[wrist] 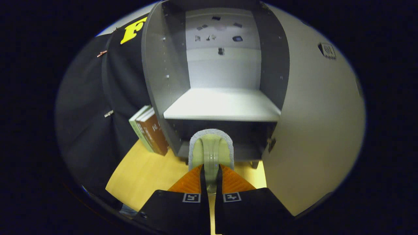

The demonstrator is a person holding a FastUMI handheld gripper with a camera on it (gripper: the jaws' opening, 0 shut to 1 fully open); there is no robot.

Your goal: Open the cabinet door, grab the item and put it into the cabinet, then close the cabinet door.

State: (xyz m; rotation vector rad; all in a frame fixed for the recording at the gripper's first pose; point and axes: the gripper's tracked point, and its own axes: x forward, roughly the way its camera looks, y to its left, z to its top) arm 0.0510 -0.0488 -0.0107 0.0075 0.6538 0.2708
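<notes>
My gripper (211,171) is shut on a pale green cup (211,150) with a speckled grey rim, held by its wall between the two fingers (192,182), its mouth facing back at me. Just beyond the cup stands the grey cabinet (163,75) with its door (313,130) swung open to the right. The cup hangs in front of the dark lower compartment, below the white shelf (222,106). The upper compartment is lit and bare, with a few small dark marks on its back wall.
Two books (148,130), one green and one brown, lean against the cabinet's left side. The cabinet stands on a yellow wooden tabletop (143,173). Black cloth hangs behind on the left. The open door walls off the right side.
</notes>
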